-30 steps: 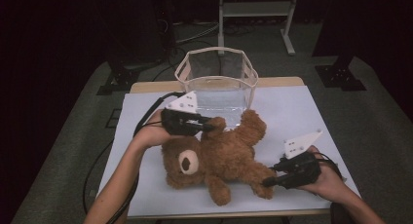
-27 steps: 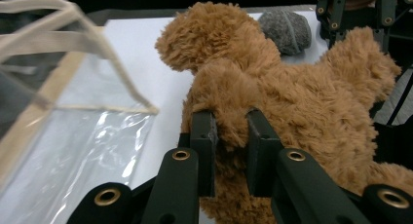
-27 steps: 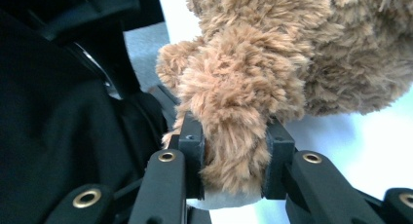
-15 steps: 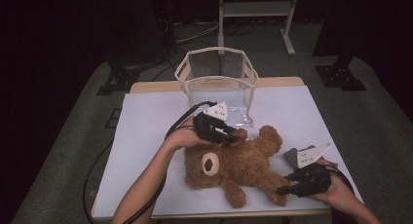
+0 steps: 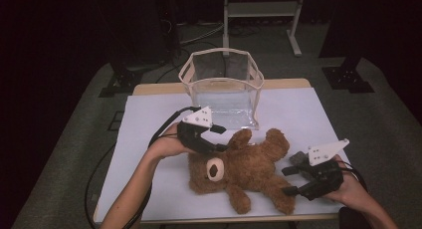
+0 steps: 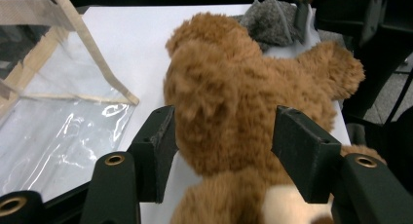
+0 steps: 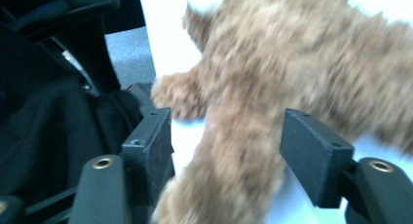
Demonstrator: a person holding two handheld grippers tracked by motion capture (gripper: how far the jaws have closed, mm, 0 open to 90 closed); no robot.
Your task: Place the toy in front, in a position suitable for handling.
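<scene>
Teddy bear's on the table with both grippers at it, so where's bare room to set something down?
Free: the white tabletop left of the left gripper, and the far right corner beside the clear bin. Crowded: the near middle, where the teddy bear sprawls, a grey item lies by its side, and the right gripper straddles a leg.

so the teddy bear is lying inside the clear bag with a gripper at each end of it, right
Not quite. The teddy bear lies on the white table in front of the clear bag, not inside it, as the high view shows. The left gripper and right gripper are indeed at its two ends.
</scene>
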